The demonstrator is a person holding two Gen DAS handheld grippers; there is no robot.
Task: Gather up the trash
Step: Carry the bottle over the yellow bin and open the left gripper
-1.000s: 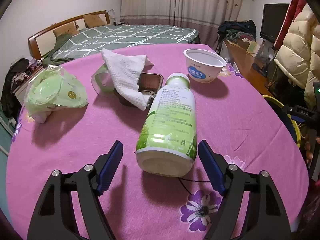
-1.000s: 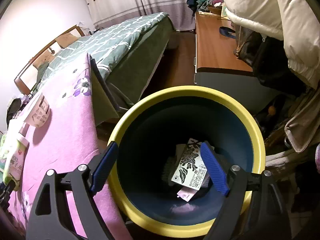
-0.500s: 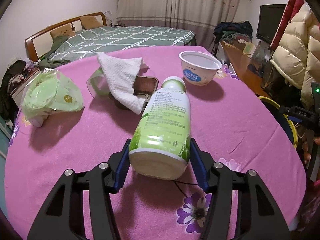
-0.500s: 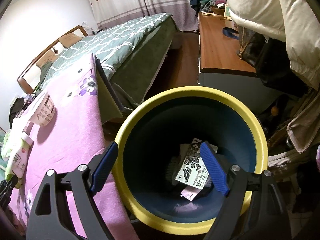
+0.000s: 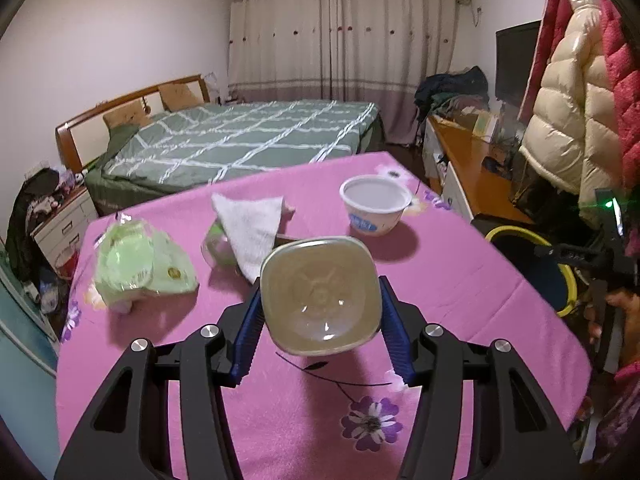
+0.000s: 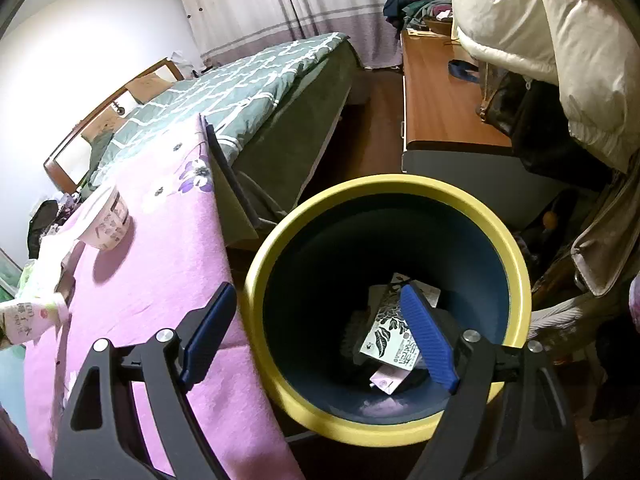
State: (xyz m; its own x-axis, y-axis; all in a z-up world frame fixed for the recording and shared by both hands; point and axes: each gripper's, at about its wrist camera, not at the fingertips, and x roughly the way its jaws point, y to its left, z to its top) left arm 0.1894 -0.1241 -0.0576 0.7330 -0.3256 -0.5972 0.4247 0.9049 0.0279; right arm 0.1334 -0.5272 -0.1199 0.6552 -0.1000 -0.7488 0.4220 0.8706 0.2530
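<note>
Left gripper (image 5: 320, 322) clamped on the bottle (image 5: 319, 295), centre frame, apparently clear of the table (image 5: 460, 280). Right gripper (image 6: 316, 330) apart, empty, over the bin (image 6: 260, 268) — carry level; release inside rim.

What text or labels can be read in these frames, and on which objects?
No text reads with certainty.
White plastic bowl: blue label, print too blurred.
Same bowl from the right wrist: dark characters, too small.
Green-and-white plastic bottle: large characters, illegible.
Black-and-white floral carton in the yellow-rimmed dark blue bin: large characters, partly hidden behind the right gripper.
Green plastic packet: round gold sticker, unreadable.
</note>
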